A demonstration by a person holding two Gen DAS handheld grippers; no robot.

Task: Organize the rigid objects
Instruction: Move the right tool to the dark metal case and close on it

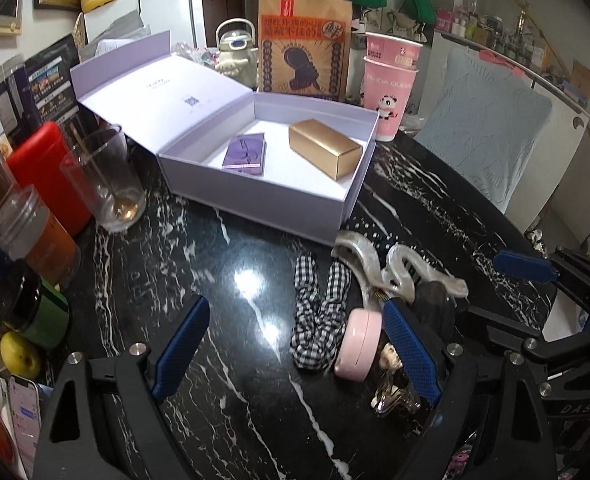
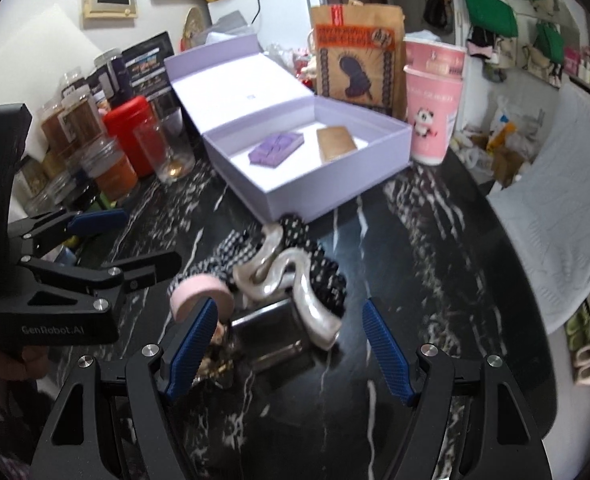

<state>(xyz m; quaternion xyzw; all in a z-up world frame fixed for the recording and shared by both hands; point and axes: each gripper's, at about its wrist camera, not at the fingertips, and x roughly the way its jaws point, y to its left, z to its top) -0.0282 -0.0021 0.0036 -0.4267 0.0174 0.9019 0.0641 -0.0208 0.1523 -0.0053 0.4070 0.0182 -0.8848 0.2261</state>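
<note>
An open lilac box (image 1: 255,200) (image 2: 319,196) on the black marble table holds a purple card box (image 1: 244,155) (image 2: 276,149) and a gold box (image 1: 325,148) (image 2: 335,142). In front lie a pearly claw hair clip (image 1: 379,268) (image 2: 291,280), a checked scrunchie (image 1: 319,312), a dotted scrunchie (image 2: 327,276), a pink round case (image 1: 359,344) (image 2: 201,294), a black rectangular item (image 2: 275,336) and a gold hair ornament (image 1: 395,396). My left gripper (image 1: 295,348) is open and empty, the pink case by its right finger. My right gripper (image 2: 291,348) is open over the clip and black item.
A clear glass (image 1: 103,176), red canister (image 1: 51,172) and several jars (image 1: 35,236) crowd the left side. Pink paper cups (image 1: 389,92) and a brown printed bag (image 1: 303,44) stand behind the box. A phone (image 1: 25,412) and a green fruit (image 1: 20,354) lie at near left.
</note>
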